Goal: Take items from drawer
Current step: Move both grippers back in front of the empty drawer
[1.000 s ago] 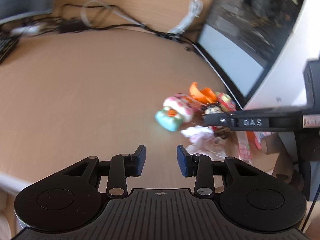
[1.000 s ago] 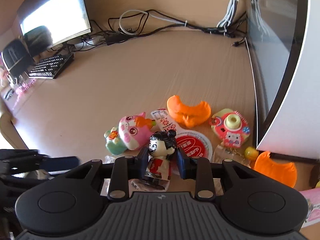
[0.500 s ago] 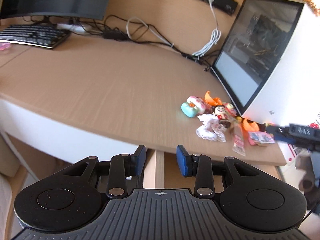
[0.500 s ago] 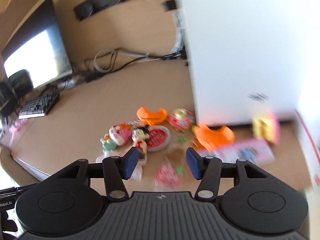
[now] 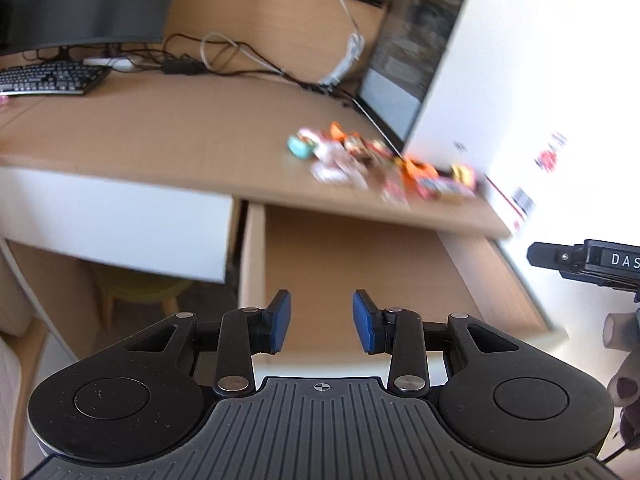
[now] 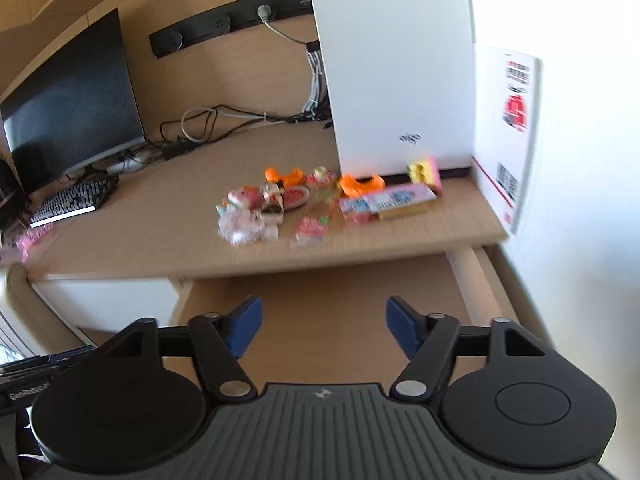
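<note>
- Ahead of both our claws a heap of small toys lies on the desk, beside a white computer case; a keyboard sits far left.
- The open drawer lies right below our left gripper and right gripper; its visible floor is bare.
- Both tilt downward; the left's jaws stand slightly apart on nothing, the right's have just been opening, with nothing between them.

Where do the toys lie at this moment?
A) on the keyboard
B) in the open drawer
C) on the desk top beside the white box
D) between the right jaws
C: the toys lie on the desk top next to the white box; the open drawer shows only bare wood.
</note>
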A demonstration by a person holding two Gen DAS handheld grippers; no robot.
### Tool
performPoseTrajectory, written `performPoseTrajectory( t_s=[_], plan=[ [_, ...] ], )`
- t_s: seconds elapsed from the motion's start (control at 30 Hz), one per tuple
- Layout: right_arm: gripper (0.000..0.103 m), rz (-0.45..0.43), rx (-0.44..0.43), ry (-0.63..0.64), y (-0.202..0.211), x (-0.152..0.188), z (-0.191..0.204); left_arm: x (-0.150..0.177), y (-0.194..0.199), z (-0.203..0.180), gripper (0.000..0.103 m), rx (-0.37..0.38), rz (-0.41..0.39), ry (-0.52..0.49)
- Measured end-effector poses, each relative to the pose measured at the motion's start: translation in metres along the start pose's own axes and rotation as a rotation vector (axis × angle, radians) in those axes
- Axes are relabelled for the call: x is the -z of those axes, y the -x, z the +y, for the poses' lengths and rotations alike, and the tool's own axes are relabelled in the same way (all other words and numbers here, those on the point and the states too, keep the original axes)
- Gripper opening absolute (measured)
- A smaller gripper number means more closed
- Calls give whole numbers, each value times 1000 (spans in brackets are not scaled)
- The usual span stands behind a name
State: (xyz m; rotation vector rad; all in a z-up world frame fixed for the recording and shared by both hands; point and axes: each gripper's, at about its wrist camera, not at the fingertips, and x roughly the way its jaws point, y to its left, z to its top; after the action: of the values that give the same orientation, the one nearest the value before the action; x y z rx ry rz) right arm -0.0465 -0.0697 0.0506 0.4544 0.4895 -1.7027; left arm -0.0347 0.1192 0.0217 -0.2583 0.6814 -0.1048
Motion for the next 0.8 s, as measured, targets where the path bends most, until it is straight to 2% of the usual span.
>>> performPoseTrajectory(
  t_s=[0.13,0.2,0.33,0.4,0.47,0.57,0.7,0.8],
  plan=[
    [80,59,-12,-47,12,42,-18,38,5,-26,37,-16,37,-15],
    [80,80,-25,-58,15,65,-30,56,4,-41,38,-39,43,-55],
    [81,79,15,-8,17,113,-46,90,-11,-66,38,-86,68,-111],
    [83,56,32,35,9,135,-52,107,-22,-74,38,-134,51,-155],
    [83,27,68,94,-4,157,-54,118,-32,-73,38,-176,35,-132],
    [83,-32,102,149,-18,183,-57,135,-42,-70,38,-204,-48,-128],
    [83,-100,117,160,-32,198,-61,157,-58,-63,38,-248,-89,-98],
    [83,-102,83,117,-44,198,-70,169,-59,-59,38,-293,-134,-73]
  ],
)
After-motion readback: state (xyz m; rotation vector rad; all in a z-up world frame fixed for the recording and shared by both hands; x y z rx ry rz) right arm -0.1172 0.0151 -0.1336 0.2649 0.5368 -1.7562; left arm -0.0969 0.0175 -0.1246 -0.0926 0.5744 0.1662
